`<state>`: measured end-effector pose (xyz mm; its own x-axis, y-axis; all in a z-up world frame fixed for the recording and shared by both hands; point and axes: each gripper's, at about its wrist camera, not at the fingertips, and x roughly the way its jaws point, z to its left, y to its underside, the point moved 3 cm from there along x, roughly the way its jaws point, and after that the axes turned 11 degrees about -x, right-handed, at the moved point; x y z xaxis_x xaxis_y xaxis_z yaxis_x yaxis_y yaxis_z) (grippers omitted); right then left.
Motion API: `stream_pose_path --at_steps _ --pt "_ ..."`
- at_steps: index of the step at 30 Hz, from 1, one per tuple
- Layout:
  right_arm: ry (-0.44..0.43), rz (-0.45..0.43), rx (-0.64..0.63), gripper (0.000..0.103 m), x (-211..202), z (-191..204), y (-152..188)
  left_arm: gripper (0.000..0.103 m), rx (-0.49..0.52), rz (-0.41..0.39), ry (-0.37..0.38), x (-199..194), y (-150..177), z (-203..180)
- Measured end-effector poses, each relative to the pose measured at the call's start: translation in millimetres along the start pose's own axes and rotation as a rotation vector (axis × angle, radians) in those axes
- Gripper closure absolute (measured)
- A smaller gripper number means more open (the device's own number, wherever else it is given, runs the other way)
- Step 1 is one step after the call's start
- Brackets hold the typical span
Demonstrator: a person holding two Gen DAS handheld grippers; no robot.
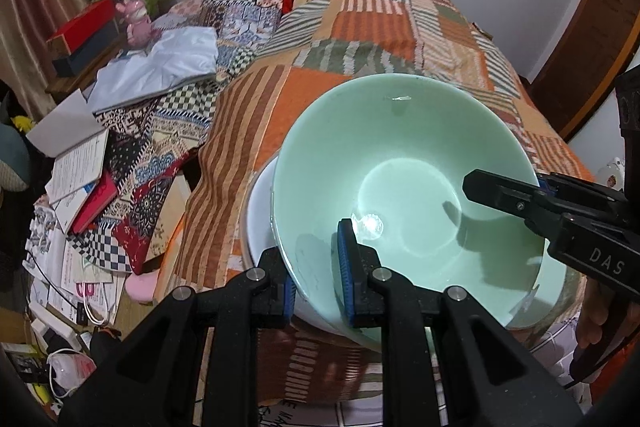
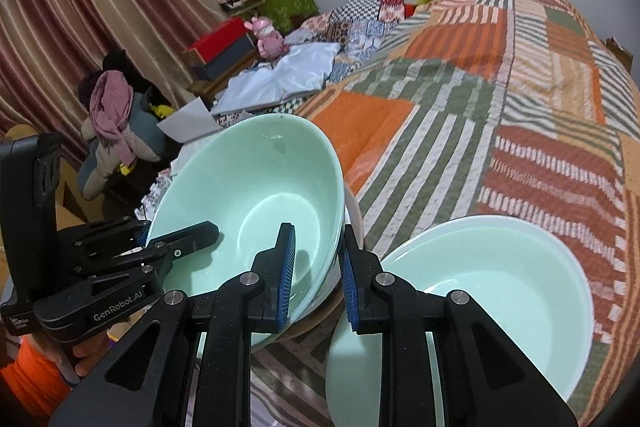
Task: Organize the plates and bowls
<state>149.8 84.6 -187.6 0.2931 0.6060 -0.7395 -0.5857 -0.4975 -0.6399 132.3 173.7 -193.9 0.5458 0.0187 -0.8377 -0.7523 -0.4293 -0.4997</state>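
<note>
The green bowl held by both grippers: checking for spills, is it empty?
Empty: the green bowl shows only bare glazed bottom with light glare.

A lived-in bedroom in a home: a bed under a patchwork quilt [image 2: 500, 99] fills the room, striped curtains [image 2: 100, 7] hang at the left, and beside the bed lie heaps of open books and papers [image 1: 76, 171], stacked boxes [image 2: 224, 47], a pink toy figure [image 2: 268, 37] and bundled clothes [image 2: 112, 107].
</note>
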Motion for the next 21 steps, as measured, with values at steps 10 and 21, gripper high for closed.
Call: stream_pose_path --at_steps 10,21 --pt "0.006 0.060 -0.021 0.083 18.1 2.0 7.3 0.085 0.012 -0.005 -0.045 13.9 2.1 10.9" --pt "0.001 0.054 -0.018 0.083 15.2 -2.6 9.1 0.085 0.008 0.009 -0.047 16.1 -5.7 11.8"
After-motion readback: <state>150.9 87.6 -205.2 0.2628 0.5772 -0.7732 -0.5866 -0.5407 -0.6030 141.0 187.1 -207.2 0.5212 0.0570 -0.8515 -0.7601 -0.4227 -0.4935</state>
